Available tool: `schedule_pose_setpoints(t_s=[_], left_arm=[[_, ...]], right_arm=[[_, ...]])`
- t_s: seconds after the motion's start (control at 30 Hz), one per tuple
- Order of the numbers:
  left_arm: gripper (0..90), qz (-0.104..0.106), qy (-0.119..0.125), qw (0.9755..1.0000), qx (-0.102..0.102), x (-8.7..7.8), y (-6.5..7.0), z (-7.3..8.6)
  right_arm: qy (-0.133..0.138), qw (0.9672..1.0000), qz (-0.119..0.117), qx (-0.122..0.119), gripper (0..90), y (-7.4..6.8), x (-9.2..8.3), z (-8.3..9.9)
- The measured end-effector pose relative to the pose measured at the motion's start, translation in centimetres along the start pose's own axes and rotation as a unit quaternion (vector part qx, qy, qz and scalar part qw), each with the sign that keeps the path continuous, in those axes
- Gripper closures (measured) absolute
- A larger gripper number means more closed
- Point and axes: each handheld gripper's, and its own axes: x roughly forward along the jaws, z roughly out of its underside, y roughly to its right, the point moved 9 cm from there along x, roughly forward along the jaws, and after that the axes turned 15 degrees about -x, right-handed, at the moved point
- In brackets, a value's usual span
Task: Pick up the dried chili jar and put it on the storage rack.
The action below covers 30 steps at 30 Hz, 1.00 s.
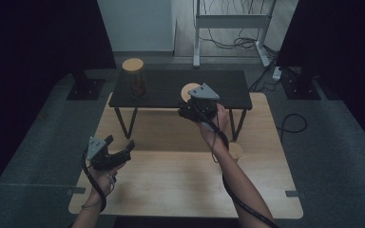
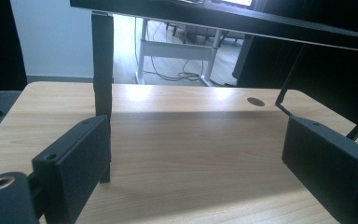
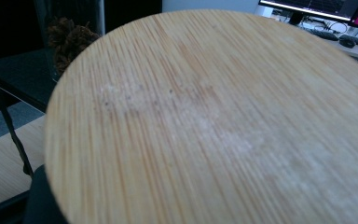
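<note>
We've got the round bamboo lid pinched in the right gripper, prob light, stiff, bit slick, so grip at the rim. Left gripper jaws wide, nothing in them.

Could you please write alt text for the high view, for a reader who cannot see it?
The right gripper holds a round wooden lid at the front edge of a low black shelf that stands on a light wooden table. A lidded jar with dark contents stands on the shelf's left end, and the left gripper hovers open over the table, holding nothing.
</note>
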Motion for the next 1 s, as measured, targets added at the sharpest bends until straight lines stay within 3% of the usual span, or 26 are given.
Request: schedule_pose_setpoints(t_s=[1.0], left_arm=[[7.7, 0.002, 0.010, 0.9999, -0.007, -0.3, -0.2, -0.3]], right_arm=[[-0.012, 0.9999, 0.003, -0.006, 25.3, 0.6, 2.1, -1.2]])
